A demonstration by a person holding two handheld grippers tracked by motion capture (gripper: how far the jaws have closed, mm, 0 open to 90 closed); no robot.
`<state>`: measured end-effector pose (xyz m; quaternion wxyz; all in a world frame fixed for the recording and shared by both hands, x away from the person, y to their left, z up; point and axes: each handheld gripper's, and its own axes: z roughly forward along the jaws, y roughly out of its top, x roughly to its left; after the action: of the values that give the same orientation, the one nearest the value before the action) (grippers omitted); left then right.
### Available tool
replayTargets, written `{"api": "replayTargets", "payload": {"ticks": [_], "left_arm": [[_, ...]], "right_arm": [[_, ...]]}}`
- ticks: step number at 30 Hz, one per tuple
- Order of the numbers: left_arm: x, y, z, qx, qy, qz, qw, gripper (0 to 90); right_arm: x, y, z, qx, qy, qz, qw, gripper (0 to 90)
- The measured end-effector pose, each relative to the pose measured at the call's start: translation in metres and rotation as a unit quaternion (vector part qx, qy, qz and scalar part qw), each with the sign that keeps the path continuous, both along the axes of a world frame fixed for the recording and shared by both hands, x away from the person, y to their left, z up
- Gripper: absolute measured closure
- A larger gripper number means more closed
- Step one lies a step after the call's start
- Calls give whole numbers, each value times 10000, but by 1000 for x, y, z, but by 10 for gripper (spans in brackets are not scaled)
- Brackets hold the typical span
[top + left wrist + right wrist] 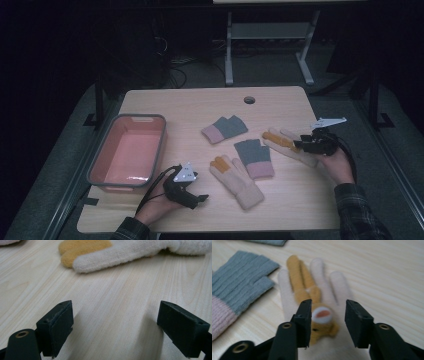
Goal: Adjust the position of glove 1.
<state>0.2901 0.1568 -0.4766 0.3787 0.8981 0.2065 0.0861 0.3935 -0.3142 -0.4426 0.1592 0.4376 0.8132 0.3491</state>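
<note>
— Status of right gripper (299,146)?
— Near the table's (295,200) right edge, low over a cream glove (295,150) with orange fingers. Jaws parted either side of an orange figure with a white face patch on the glove's back; one jaw right beside it, the other well clear. No squeeze visible — released, nothing held.

— Position of that glove?
— Flat on the table by the right edge, fingers toward the table's middle, cuff under the gripper and hand.

— Left gripper (202,198)?
— Near the front edge, left of centre. Jaws spread wide over bare wood, nothing between them. Released. Resting low, pointing along the tabletop toward a second cream glove (237,179).

— That second glove?
— Front centre of the table, orange fingertips pointing to the far left, cuff toward the front edge. Near the left gripper, not touching it.

— Other items?
— Two grey fingerless gloves with pink cuffs. One (255,157) at centre, just beside the second cream glove, cuff toward the front. The other (225,129) further back, cuff toward the left edge. Pink tub (161,142) with grey rim along the left edge, nothing in it but a glare on its floor. Round cable hole (249,100) near the far edge.

— Contact between gloves?
— Centre grey glove close to both cream gloves; touching or not — cannot tell.
</note>
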Motion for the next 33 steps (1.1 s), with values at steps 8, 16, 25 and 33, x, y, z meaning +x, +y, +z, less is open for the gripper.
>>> {"api": "replayTargets", "payload": {"ticks": [8,16,25,33], "left_arm": [[0,0,0,-14,20,7,10000,129],[0,0,0,-10,14,4,10000,129],[0,0,0,-8,14,3,10000,129],[0,-1,-1,-42,20,19,10000,129]], "right_arm": [[8,15,-20,-402,371,209,9983,523],[7,16,-18,-336,481,56,9983,658],[-1,11,-2,-157,396,-134,9990,665],[-12,9,14,94,331,-255,9991,664]]}}
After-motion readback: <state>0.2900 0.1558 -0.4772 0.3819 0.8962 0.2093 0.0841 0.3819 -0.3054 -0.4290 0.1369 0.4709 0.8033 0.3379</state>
